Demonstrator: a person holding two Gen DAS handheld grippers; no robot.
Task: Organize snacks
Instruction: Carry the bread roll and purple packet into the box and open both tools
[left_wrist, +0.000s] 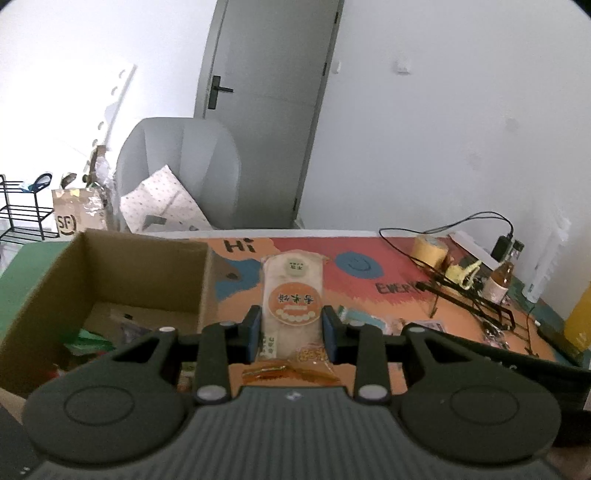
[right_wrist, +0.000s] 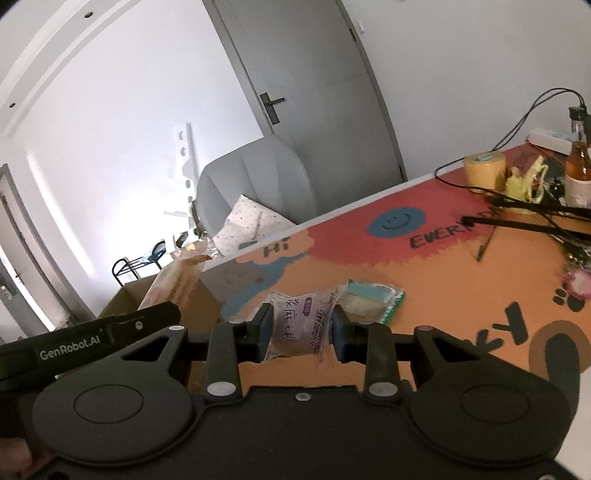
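Observation:
My left gripper (left_wrist: 291, 334) is shut on a long clear rice-cracker packet (left_wrist: 292, 295) with an orange round label, held above the table just right of an open cardboard box (left_wrist: 110, 273). A small orange snack packet (left_wrist: 291, 371) lies under the gripper. My right gripper (right_wrist: 301, 334) is shut on a small purple-labelled snack packet (right_wrist: 301, 325), held above the table. A green-edged biscuit packet (right_wrist: 371, 299) lies on the table just beyond it. The left gripper with its cracker packet (right_wrist: 173, 284) shows at the left of the right wrist view, over the box (right_wrist: 125, 299).
The colourful table mat (right_wrist: 443, 280) covers the table. At the far right stand a yellow tape roll (left_wrist: 430, 251), a bottle (left_wrist: 500, 280), cables and black rods (left_wrist: 476, 302). A grey chair (left_wrist: 177, 170) and door (left_wrist: 266, 103) are behind the table. The box holds some packets (left_wrist: 96, 339).

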